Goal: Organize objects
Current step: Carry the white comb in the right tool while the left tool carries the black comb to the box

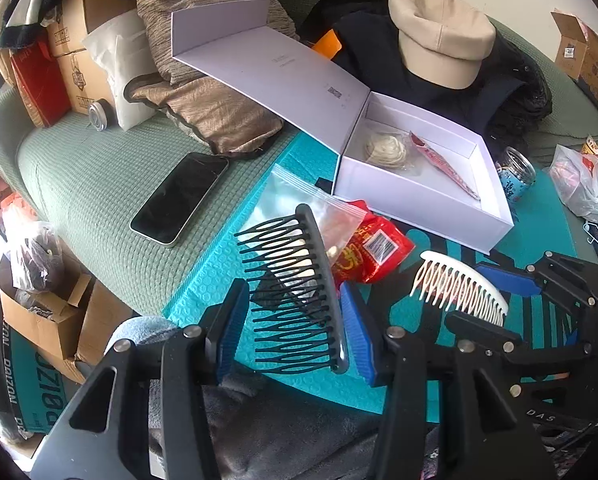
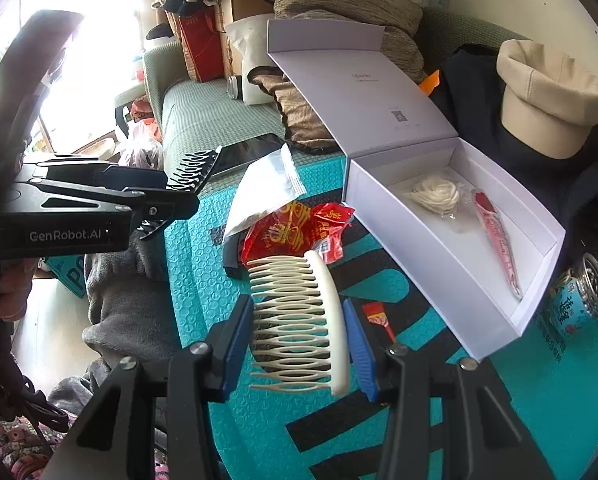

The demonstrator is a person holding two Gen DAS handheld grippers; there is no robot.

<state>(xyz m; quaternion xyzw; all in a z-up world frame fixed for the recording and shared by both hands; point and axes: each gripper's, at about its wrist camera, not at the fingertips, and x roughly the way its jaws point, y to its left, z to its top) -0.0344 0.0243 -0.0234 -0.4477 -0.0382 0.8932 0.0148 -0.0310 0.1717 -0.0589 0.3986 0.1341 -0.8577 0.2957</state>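
— What's the room like?
— Cluttered: a green sofa under a teal mat, cardboard boxes stacked behind (cushions too).
— And the grippers?
— The left gripper clamps a black comb, the right gripper a white comb, both above the mat beside the open white box.

We read "GenRobot.AI" in white on the left gripper body. A teal carton beside the sofa shows partial letters "DOIZON". Box labels stay illegible.
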